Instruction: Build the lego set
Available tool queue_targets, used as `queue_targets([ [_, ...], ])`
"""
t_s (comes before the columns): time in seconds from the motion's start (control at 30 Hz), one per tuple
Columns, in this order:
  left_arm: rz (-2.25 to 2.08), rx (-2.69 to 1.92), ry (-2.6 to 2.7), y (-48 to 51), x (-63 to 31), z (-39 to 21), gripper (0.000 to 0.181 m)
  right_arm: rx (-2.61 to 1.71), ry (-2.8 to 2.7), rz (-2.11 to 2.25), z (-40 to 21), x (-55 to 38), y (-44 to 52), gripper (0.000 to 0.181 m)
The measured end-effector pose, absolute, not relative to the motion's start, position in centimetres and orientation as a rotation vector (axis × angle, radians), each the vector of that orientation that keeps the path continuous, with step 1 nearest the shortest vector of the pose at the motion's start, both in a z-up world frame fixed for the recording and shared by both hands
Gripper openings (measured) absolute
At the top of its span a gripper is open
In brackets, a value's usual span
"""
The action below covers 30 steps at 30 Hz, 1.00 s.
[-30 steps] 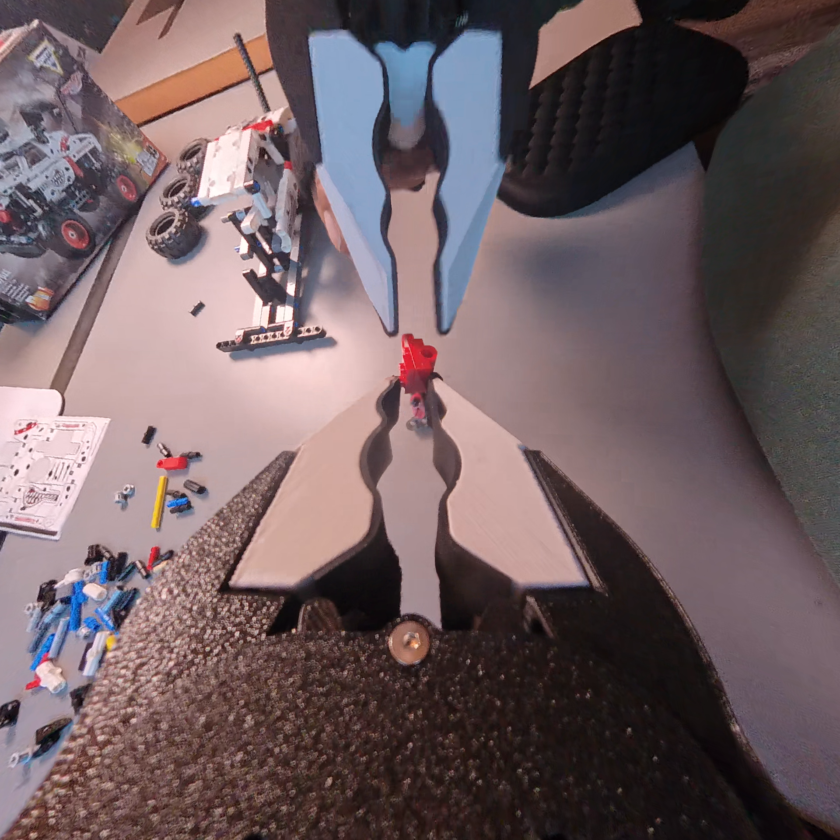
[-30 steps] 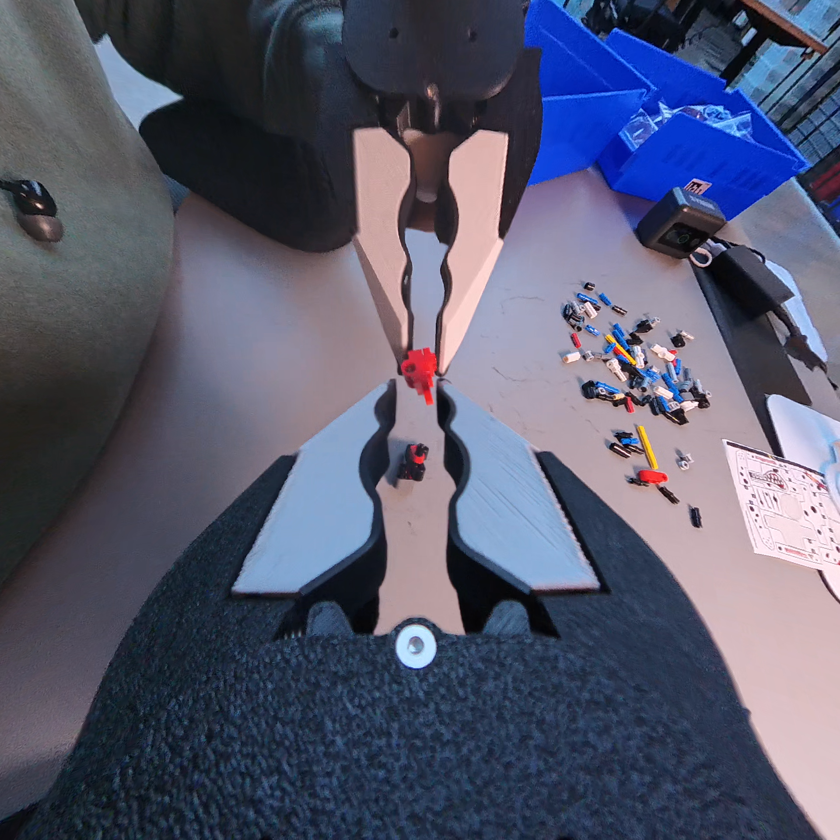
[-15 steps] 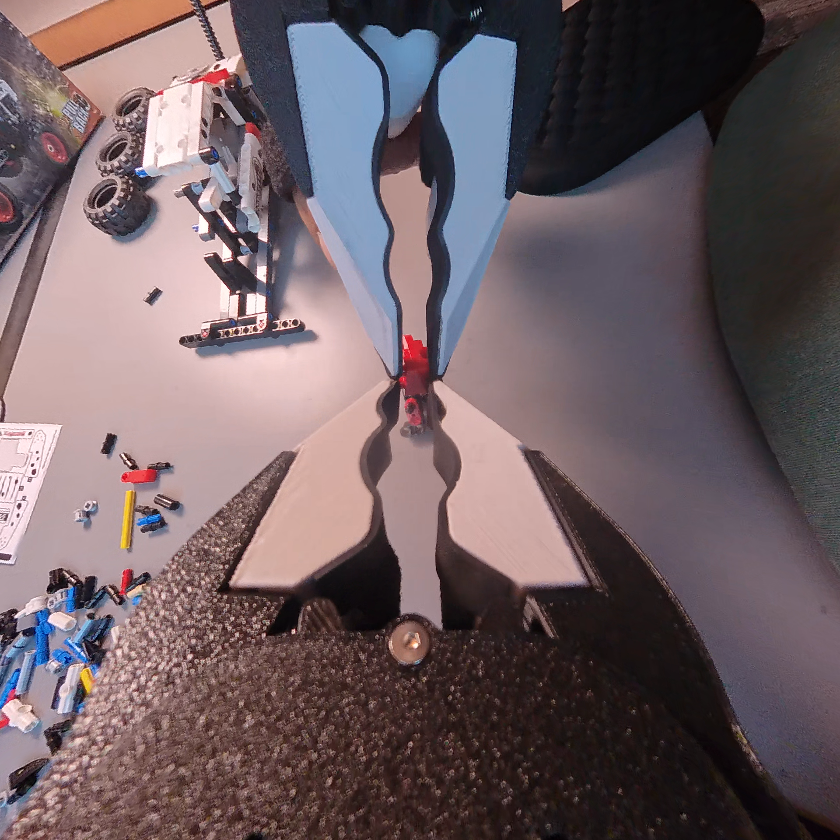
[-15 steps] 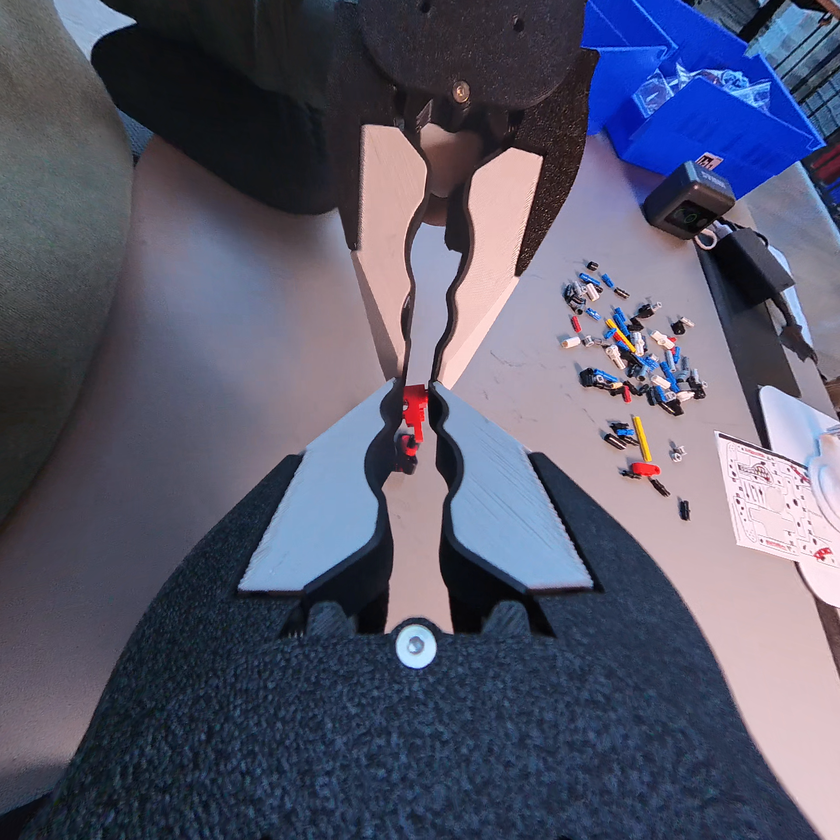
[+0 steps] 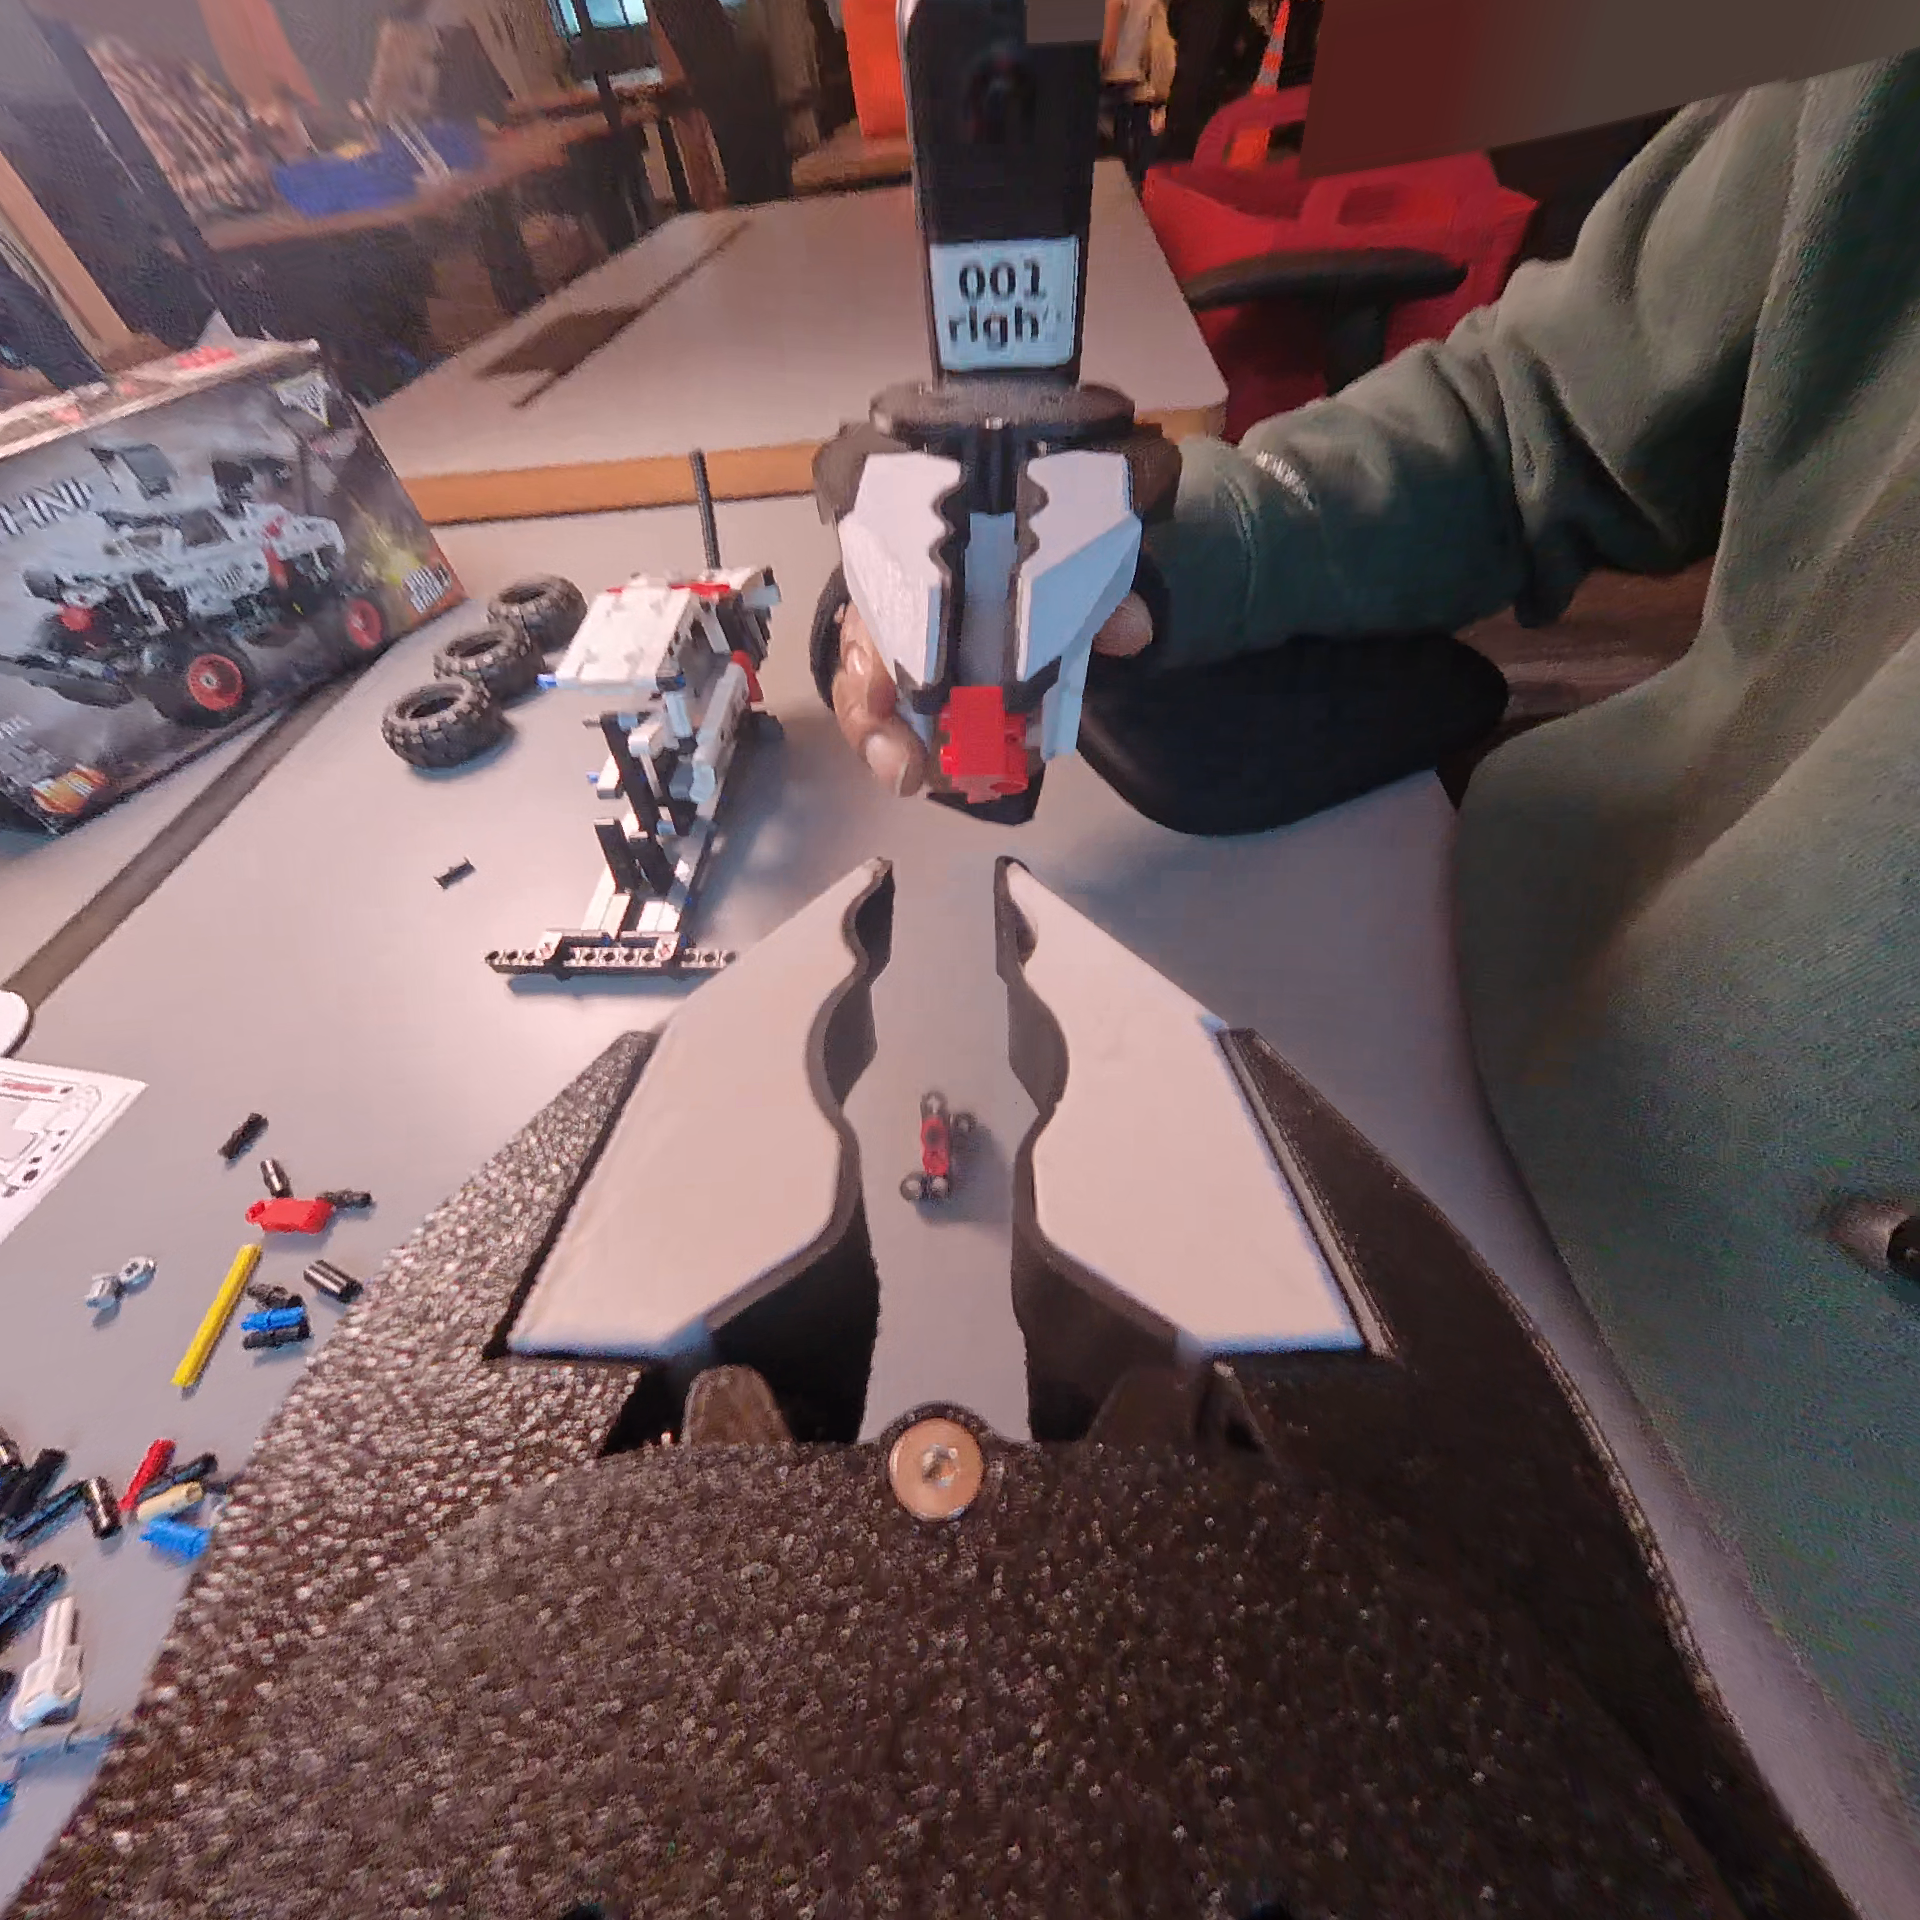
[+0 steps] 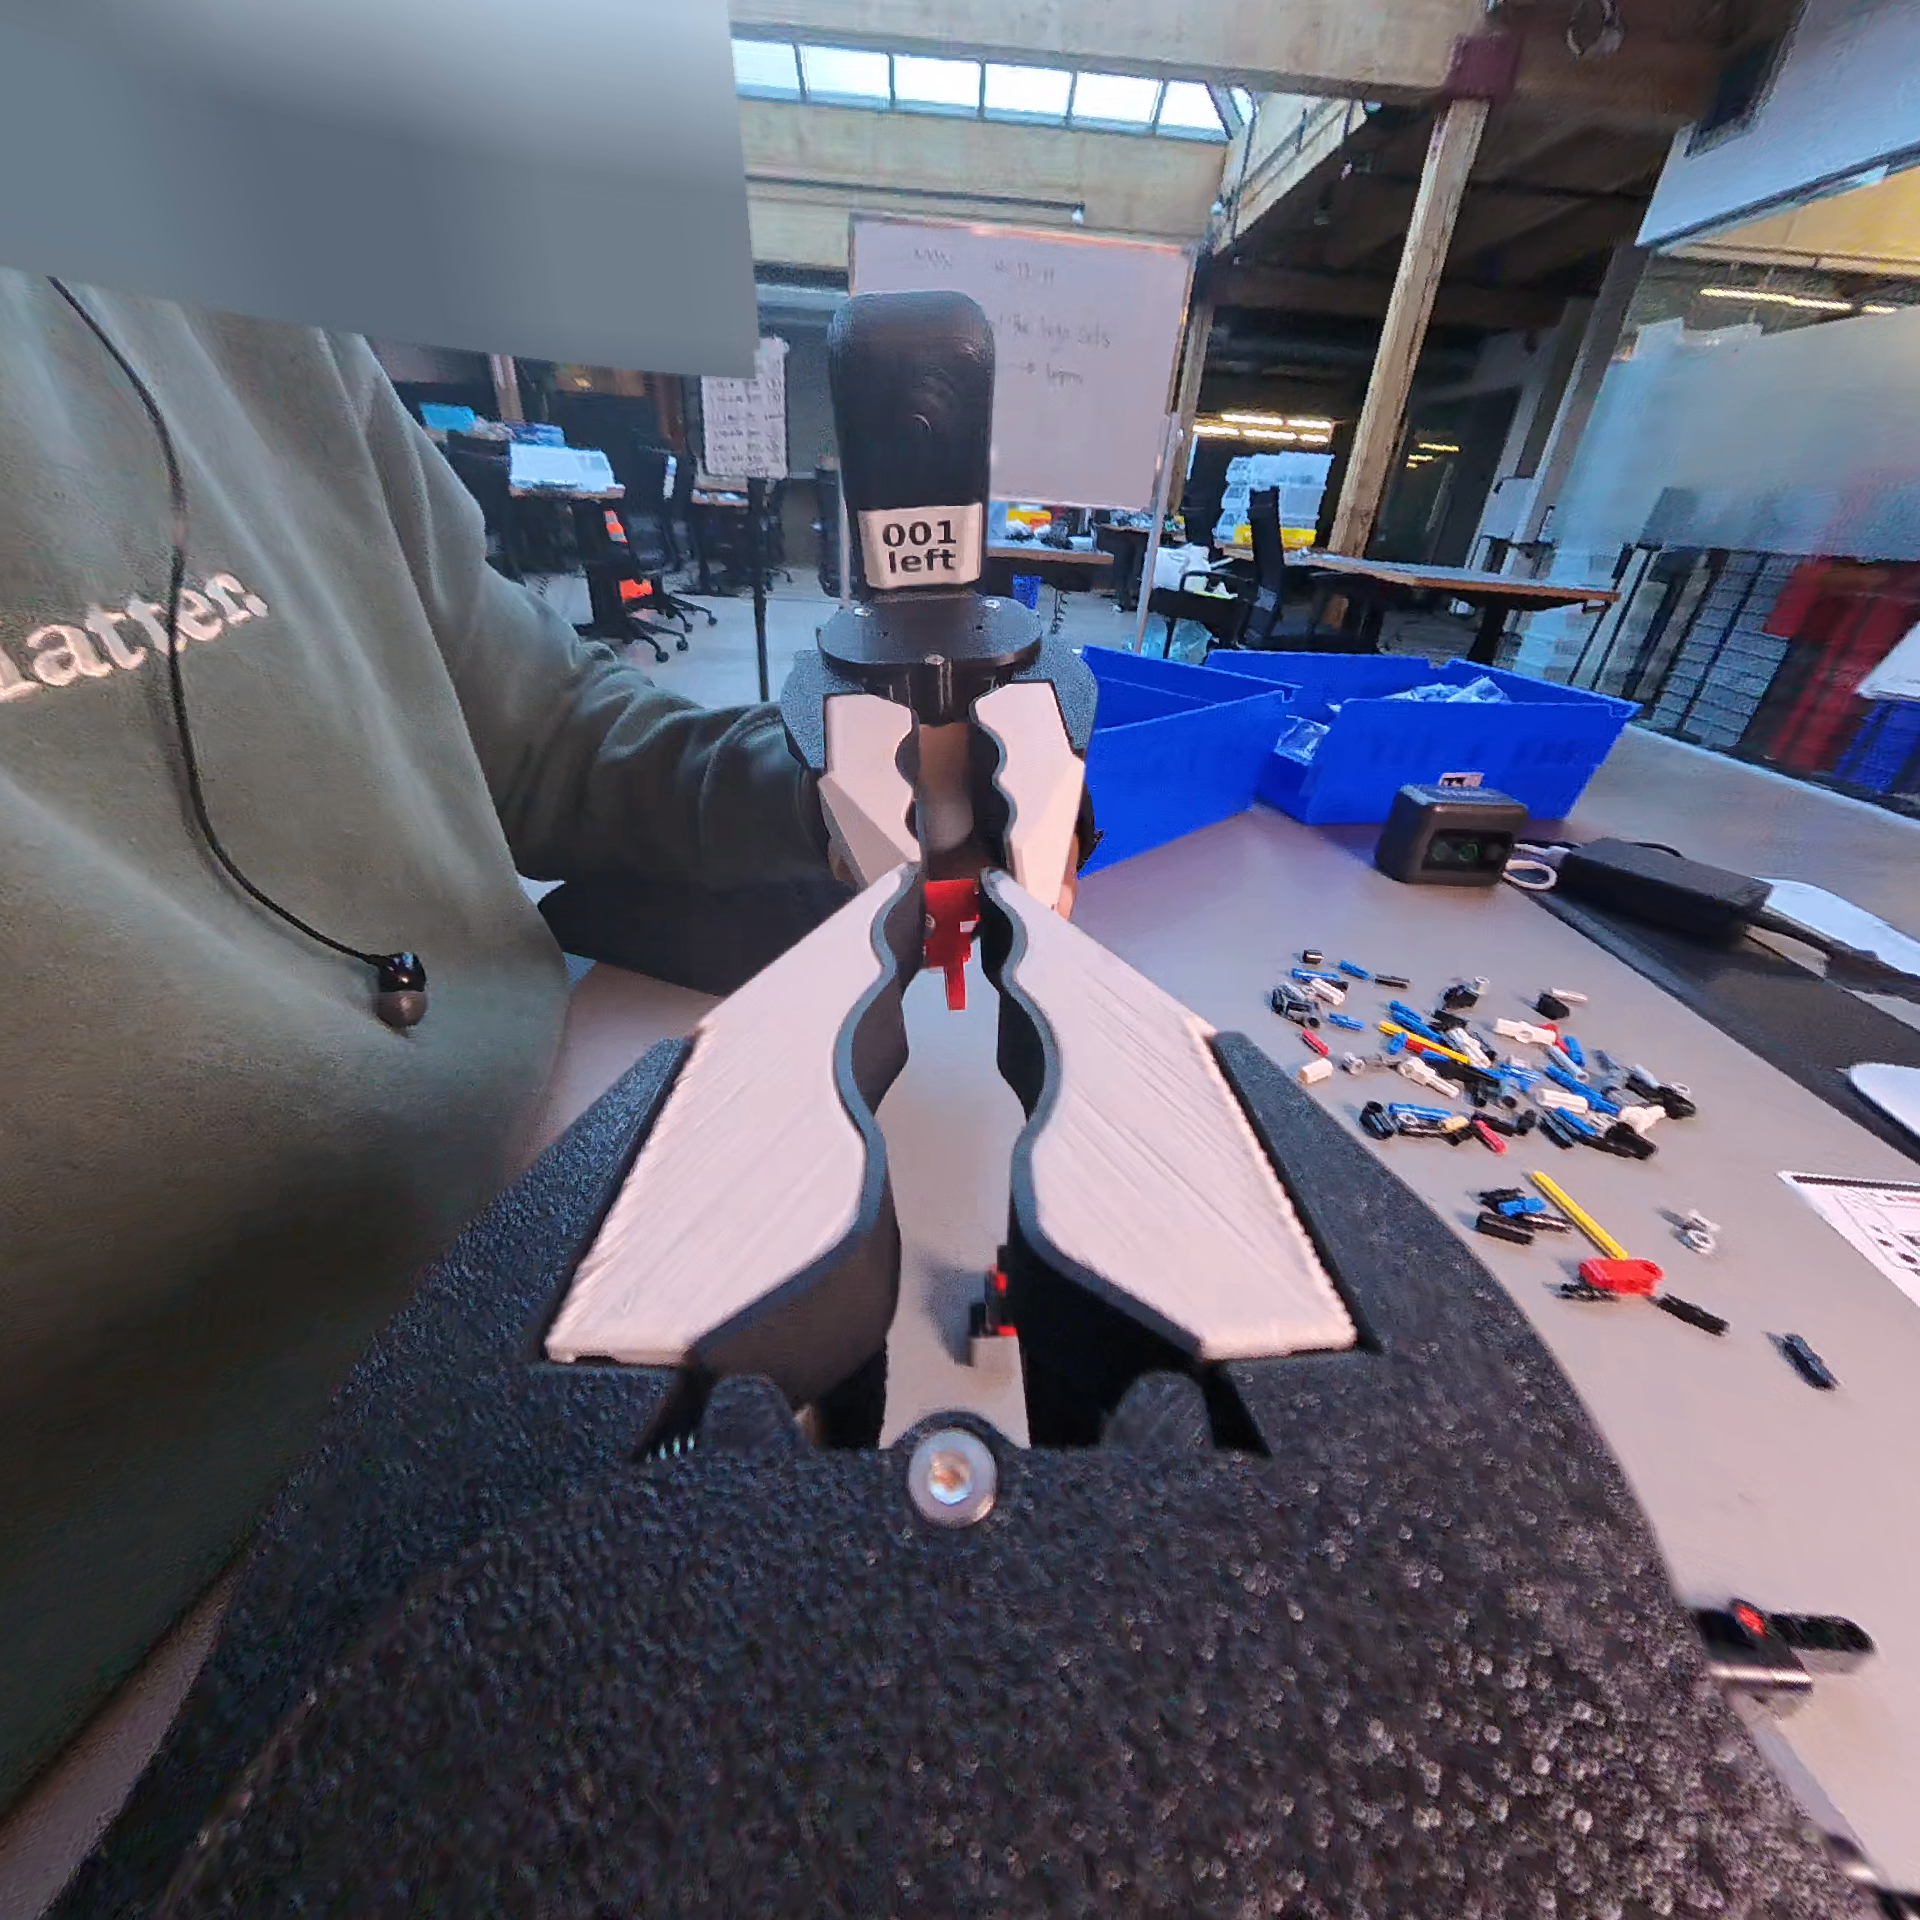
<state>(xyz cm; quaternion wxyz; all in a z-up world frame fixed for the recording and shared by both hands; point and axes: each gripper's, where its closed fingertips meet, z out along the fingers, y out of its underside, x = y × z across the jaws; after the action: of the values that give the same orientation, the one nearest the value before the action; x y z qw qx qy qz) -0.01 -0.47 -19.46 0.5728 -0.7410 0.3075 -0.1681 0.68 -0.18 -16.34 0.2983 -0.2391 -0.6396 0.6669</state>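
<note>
Your right gripper (image 6: 951,883) is clamped on the red connector (image 5: 982,743), fingers pinched tight at the tips, and it's up off the table (image 5: 1195,935). From the left wrist view the piece shows square-on at the very tips, with a thin red stub hanging below it in the right wrist view. Your left gripper (image 5: 943,868) is empty, its fingers parted by a modest gap, just below and in front of that red connector, not touching it.

Take the connector as your landmark. Directly below it on the table, framed between your left fingers, lies a small red-and-black sub-piece (image 5: 935,1143). To the left of the connector stands the half-built white and black chassis (image 5: 665,727), three loose tyres (image 5: 483,660) beyond that, the box (image 5: 187,592) further left again. The loose parts pile (image 6: 1475,1070) sits well off to the left too.

I'd judge you're lining up to mate the connector with something, likely that little sub-piece. Keep the grip as it is, so the piece can't rotate. Bring the left fingers down squarely around the sub-piece, and line the holes up before pressing.

Hard to read: which way the connector's holes face, and the sub-piece is too small to make out in detail. In the right wrist view it's half hidden behind your own finger. The parts pile runs off the left view's edge.
</note>
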Motion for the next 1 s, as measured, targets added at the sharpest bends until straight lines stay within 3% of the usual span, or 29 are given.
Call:
queue_targets([
  [0.1, -0.429, -1.672, 0.699, -0.6, 0.6, -18.1, 0.02, -0.627, -1.699, 1.81, -16.2, 0.8, -0.6, 0.01],
  [0.23, -0.442, -1.669, 0.73, -1.0, 1.1, -18.2, 0.0, -0.617, -1.714, 1.821, -16.4, 0.8, -0.9, 0.01],
  [0.43, -0.523, -1.657, 0.707, -1.2, 0.6, -18.4, 0.0, -0.648, -1.695, 1.833, -16.6, 0.4, -0.8, 0.01],
  [0.53, -0.64, -1.672, 0.613, -0.8, -0.2, -18.8, 0.042, -0.687, -1.605, 1.887, -15.8, 0.0, -0.2, 0.01],
  [0.6, -0.701, -1.643, 0.574, -0.6, 0.1, -18.6, 0.049, -0.705, -1.548, 1.92, -15.4, -0.3, -0.3, 0.01],
  [0.8, -0.62, -1.632, 0.596, 0.0, 0.8, -18.8, 0.003, -0.725, -1.511, 1.973, -15.6, -0.6, -0.7, 0.01],
  [1.0, -0.503, -1.65, 0.617, -0.2, -0.1, -19.2, 0.001, -0.759, -1.537, 1.976, -16.3, -0.6, -0.2, 0.01],
])
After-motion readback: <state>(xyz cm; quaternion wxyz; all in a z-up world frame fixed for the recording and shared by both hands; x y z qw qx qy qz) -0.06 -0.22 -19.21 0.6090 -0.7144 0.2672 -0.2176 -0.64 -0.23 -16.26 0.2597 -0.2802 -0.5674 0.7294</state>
